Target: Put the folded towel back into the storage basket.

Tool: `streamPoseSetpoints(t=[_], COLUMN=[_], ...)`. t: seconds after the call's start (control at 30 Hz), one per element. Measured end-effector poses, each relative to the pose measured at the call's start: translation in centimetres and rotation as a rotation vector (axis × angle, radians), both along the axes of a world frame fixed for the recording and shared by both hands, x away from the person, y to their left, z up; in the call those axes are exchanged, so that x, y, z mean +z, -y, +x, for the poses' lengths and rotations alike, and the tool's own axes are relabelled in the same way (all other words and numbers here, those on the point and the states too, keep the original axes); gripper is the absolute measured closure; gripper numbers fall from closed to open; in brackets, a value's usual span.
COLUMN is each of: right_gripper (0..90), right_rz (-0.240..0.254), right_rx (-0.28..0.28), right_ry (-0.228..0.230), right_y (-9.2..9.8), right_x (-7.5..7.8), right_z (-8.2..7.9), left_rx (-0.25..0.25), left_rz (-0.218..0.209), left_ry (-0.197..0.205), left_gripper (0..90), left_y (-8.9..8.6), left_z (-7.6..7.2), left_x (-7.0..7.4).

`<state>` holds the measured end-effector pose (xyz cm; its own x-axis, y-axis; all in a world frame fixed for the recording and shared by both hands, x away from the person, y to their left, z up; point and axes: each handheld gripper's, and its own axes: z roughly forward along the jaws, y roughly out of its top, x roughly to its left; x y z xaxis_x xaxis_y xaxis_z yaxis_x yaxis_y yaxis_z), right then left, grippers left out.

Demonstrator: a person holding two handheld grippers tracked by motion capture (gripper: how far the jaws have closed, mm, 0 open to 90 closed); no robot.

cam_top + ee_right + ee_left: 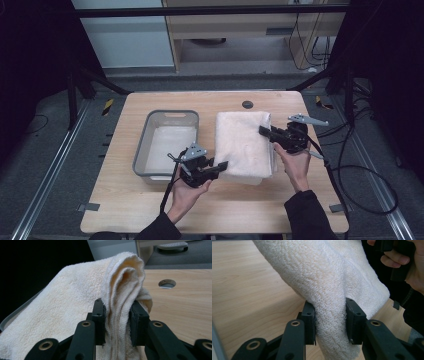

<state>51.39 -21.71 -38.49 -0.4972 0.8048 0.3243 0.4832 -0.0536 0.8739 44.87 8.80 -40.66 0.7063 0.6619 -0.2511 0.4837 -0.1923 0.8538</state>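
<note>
A folded cream towel [243, 142] lies across the middle of the wooden table [125, 200]. My left gripper [220, 166] is shut on its near left corner; in the left gripper view thick terry folds [329, 290] are pinched between the two black pads [355, 317]. My right gripper [264, 131] is shut on the far right edge of the towel. The right gripper view shows several stacked layers of the towel [75, 305] squeezed between the pads [98, 315], the cloth rising above them. Both held corners are lifted a little off the table.
A grey plastic basin [145, 145] stands left of the towel, close to my left hand. A round cable hole [247, 104] sits near the table's far edge. Cables [350, 175] trail off the right side. Dark frame posts flank the table.
</note>
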Motion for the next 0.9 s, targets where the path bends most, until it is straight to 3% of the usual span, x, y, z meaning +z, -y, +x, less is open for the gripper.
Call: streamPoseSetpoints(t=[0.47, 0.9], right_gripper=[70.3, 70.3], right_rz=[0.004, 0.001], right_rx=[0.003, 0.004], right_ry=[0.041, 0.075], right_y=[-1.3, -3.2], right_x=[1.9, 3.4], right_z=[0.0, 0.1], left_rx=[0.016, 0.040], left_rz=[0.001, -0.032], left_ry=[0.044, 0.069], left_gripper=[64.9, 64.9], left_y=[-1.3, -3.2], left_z=[-0.1, -0.1], left_x=[1.6, 3.0])
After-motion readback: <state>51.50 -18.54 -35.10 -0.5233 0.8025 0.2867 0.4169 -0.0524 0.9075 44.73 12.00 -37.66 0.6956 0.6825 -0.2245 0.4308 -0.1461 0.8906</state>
